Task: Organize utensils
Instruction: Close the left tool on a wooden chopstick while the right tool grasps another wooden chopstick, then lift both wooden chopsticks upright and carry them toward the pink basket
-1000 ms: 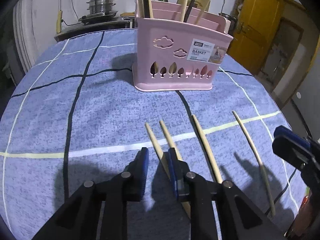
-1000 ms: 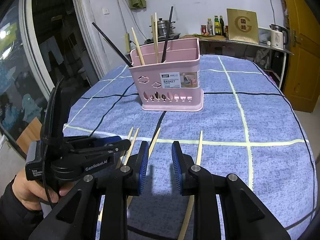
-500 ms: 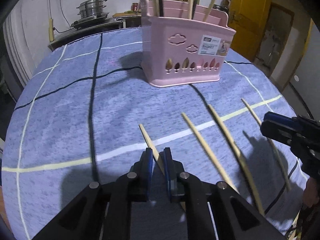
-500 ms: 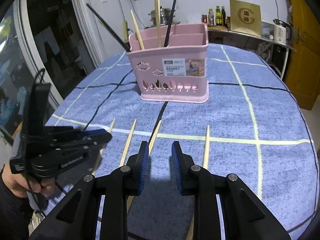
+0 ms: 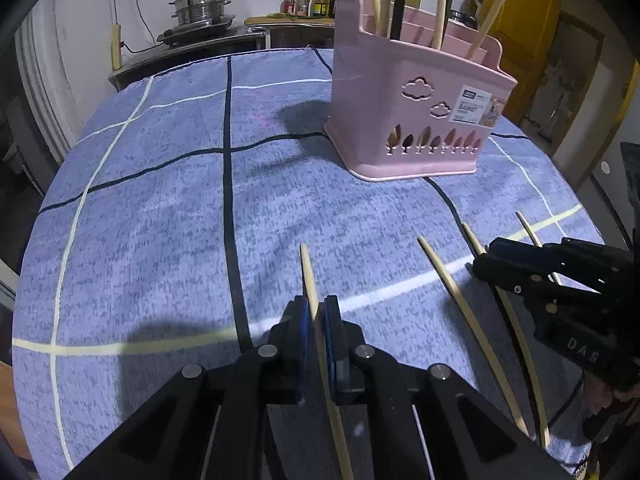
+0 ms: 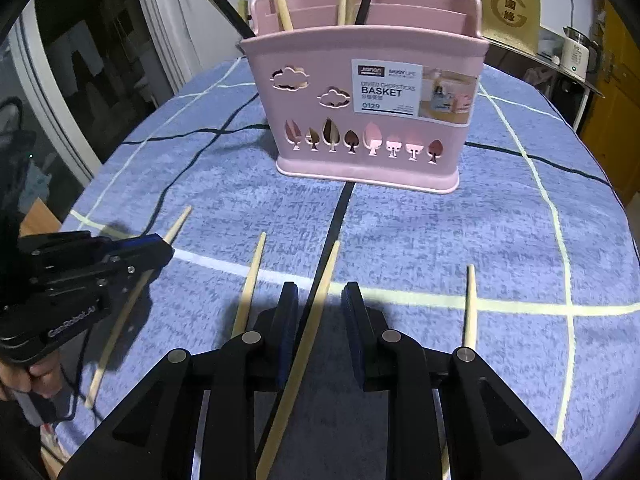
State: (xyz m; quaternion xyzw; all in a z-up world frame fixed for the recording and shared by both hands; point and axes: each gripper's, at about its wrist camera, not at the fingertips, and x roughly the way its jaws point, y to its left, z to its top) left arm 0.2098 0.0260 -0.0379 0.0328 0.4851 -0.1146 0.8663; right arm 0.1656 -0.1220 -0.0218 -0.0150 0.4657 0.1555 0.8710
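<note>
A pink chopstick basket (image 5: pixel 416 120) stands on the blue cloth and holds several chopsticks; it also shows in the right wrist view (image 6: pixel 368 108). Several bamboo chopsticks lie in a row in front of it. My left gripper (image 5: pixel 316 312) is shut on the leftmost chopstick (image 5: pixel 309 276), down at the cloth. My right gripper (image 6: pixel 318 300) is open and straddles another chopstick (image 6: pixel 320 288) that lies between its fingers. The left gripper also shows in the right wrist view (image 6: pixel 132 252), and the right gripper shows in the left wrist view (image 5: pixel 492 256).
Two more chopsticks lie on either side of my right gripper, one to the left (image 6: pixel 250 284) and one to the right (image 6: pixel 469 304). The round table (image 5: pixel 160 200) drops off at its edges. A counter with a steel pot (image 5: pixel 202 4) and bottles stands behind.
My left gripper closed on the leftmost chopstick. My right gripper moved forward and down, so a chopstick now lies between its open fingers.
</note>
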